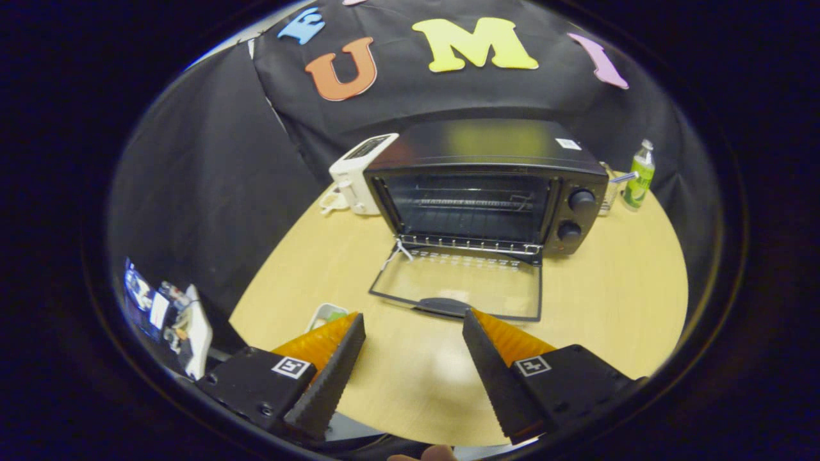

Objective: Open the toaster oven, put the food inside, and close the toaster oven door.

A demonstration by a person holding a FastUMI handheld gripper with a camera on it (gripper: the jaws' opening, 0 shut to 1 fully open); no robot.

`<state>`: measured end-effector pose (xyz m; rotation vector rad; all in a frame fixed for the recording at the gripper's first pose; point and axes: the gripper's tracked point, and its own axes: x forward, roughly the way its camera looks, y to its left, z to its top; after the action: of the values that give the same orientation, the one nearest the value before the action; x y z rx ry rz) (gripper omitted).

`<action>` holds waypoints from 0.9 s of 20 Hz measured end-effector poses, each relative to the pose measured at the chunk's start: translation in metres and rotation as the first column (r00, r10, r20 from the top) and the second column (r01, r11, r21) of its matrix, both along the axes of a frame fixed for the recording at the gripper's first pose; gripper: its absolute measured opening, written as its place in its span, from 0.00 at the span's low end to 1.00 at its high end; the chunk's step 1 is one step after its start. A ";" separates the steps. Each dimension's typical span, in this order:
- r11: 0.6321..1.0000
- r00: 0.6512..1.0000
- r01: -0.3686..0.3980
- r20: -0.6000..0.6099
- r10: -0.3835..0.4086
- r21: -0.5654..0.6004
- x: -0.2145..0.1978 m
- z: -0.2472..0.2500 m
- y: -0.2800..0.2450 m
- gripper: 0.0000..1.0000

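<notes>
Toaster oven (487,186) stands with its door (458,291) dropped flat onto the table (628,301), cavity bare. Gripper (413,323) hovers just short of the door handle (445,306), its 2 fingers spread, gripping nothing. Left of the door lies a small white dish (325,315), probably the food: swing there, clasp it level.

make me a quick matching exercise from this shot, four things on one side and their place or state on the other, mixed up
Things:
1. oven door
2. white toaster
3. green bottle
4. claw

Places or states:
A. beside the oven's knob side
B. open, nothing between its fingers
C. folded down flat on the table
D. beside the oven, on the side away from the knobs

Pairs: 1-C, 2-D, 3-A, 4-B
</notes>
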<state>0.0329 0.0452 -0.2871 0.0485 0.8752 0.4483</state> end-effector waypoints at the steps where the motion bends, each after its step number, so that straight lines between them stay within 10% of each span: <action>1: 0.999 0.999 -0.018 -0.037 0.019 0.032 -0.007 0.008 0.003 1.00; 6: 0.983 0.971 -0.095 -0.202 0.127 0.159 -0.038 0.016 0.028 1.00; 18: 0.957 0.823 0.030 -0.550 0.139 0.287 -0.056 -0.082 0.087 0.82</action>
<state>-0.0228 0.1325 -0.3687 0.4450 1.3983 0.6280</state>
